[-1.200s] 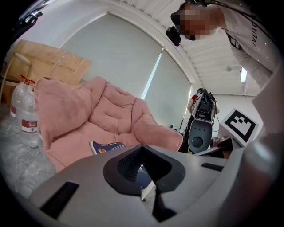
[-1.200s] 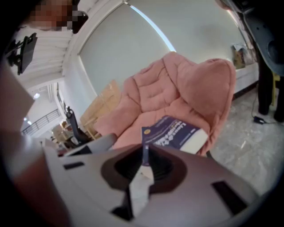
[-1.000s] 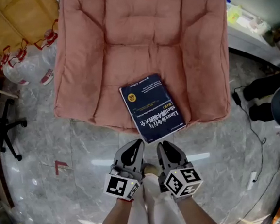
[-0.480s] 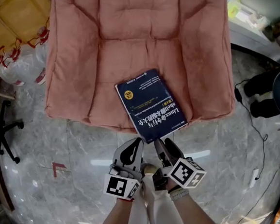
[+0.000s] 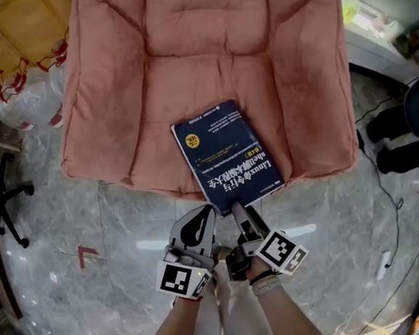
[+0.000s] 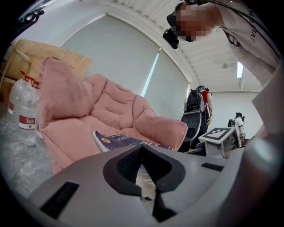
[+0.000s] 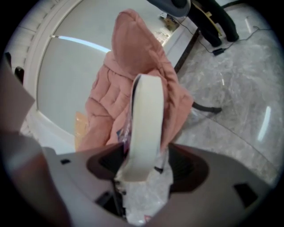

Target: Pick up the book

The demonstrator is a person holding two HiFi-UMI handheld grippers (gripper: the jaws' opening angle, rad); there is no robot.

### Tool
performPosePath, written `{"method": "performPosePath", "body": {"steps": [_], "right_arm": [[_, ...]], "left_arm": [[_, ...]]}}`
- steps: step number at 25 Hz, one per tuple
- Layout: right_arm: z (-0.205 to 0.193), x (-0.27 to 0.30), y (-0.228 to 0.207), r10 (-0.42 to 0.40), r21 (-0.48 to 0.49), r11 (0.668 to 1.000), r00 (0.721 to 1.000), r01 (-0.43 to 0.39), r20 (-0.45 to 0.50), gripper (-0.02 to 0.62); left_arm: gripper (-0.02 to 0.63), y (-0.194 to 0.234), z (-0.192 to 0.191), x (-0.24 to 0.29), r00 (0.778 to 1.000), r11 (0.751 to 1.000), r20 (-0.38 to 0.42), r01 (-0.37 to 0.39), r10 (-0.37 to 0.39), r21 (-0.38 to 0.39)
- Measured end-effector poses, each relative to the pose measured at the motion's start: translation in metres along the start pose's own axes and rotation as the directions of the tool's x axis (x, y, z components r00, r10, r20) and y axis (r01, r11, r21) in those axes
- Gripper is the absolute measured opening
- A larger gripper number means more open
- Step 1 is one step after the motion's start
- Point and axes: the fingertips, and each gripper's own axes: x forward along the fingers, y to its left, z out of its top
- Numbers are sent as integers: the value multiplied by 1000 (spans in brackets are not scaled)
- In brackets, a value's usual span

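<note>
Approach was the step in hand, and it looked nearly done. The book lay flat, cover up, on the front of the pink cushion. Its near edge was at, or just past, the cushion's front edge above the floor.

The right gripper was rolled onto its side at that near edge. Its jaws had just been opening and stood wide apart. In the right gripper view the book's cream page edge ran between them without the pads pressing on it, so nothing was clamped yet. The left gripper hung just beside the right one, above the floor and short of the book, with its jaws together and empty.

The next move, as I judged it, called for easing the right gripper a little further onto the book, so that one pad sat on the cover and the other on the underside. It would then need to close firmly before any lift. A shallow bite near one corner might let the book sag or slip, so the left gripper could steady the other side.
</note>
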Motion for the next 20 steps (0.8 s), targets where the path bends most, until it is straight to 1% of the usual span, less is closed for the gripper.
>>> {"method": "performPosePath", "body": {"steps": [3,6,9,11,14,20], "right_arm": [[-4,4,-1,14,53,999,1000,-13,-9,298],[-3,10,1,60,64,996,998,-59,-10,298],[-4,15,-1,75,98,993,997,-73,-12,298],[-6,18,-2,84,105,991,996,-82,-15,296],[-6,21,-6,77,112,991,997,-75,-18,296],[-1,25,-8,115,120,986,993,-112,-17,296]], "left_arm": [[11,3,0,0,1000,1000,11,-5,4,2],[11,6,-1,2,1000,1000,23,-7,7,5],[11,9,-3,3,999,1000,34,-6,6,5],[11,11,-5,4,999,1000,39,-5,4,6],[11,14,-7,6,999,1000,44,-4,4,10],[11,18,-3,11,998,1000,60,-7,7,15]]}}
